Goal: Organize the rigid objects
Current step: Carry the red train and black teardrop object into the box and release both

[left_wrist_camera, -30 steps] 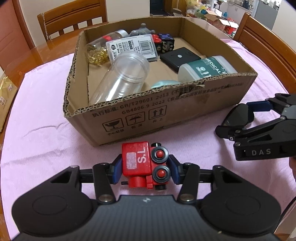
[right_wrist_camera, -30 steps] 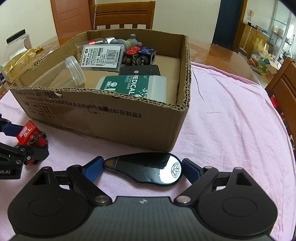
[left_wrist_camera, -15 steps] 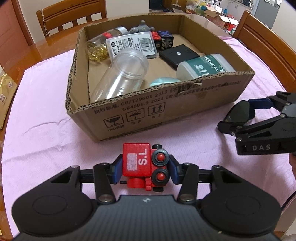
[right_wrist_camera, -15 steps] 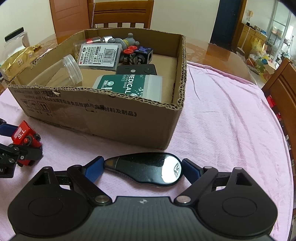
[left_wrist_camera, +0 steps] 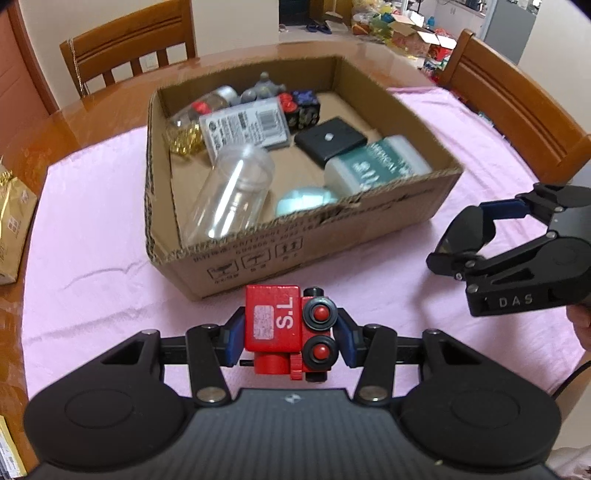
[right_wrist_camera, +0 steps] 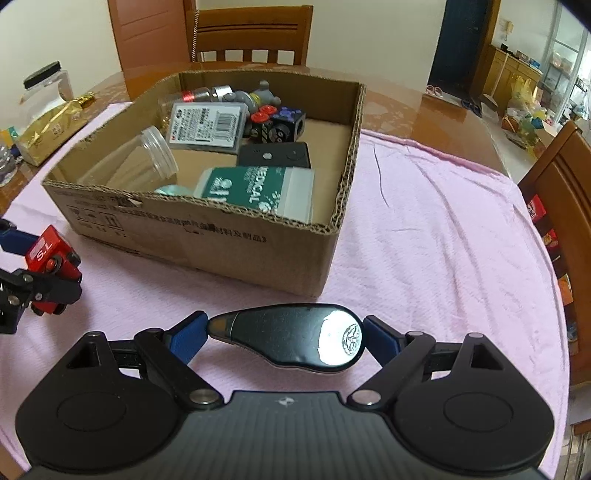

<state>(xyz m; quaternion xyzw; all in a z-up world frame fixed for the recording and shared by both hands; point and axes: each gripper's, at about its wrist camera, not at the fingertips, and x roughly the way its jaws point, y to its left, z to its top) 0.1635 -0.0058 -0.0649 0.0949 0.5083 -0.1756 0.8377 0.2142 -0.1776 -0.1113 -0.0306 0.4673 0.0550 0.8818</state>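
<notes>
Wooden chairs at top centre and right edge, dark doorway upper right, pale wall upper left, glossy brown bench.

2 grippers, 1 cardboard box, 2 wooden chairs (left view), 1 red toy train.

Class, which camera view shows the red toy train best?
The left wrist view: the red toy train sits centred and close between the left gripper pads, lettering readable. The right wrist view shows it small at the left edge, partly hidden.
</notes>
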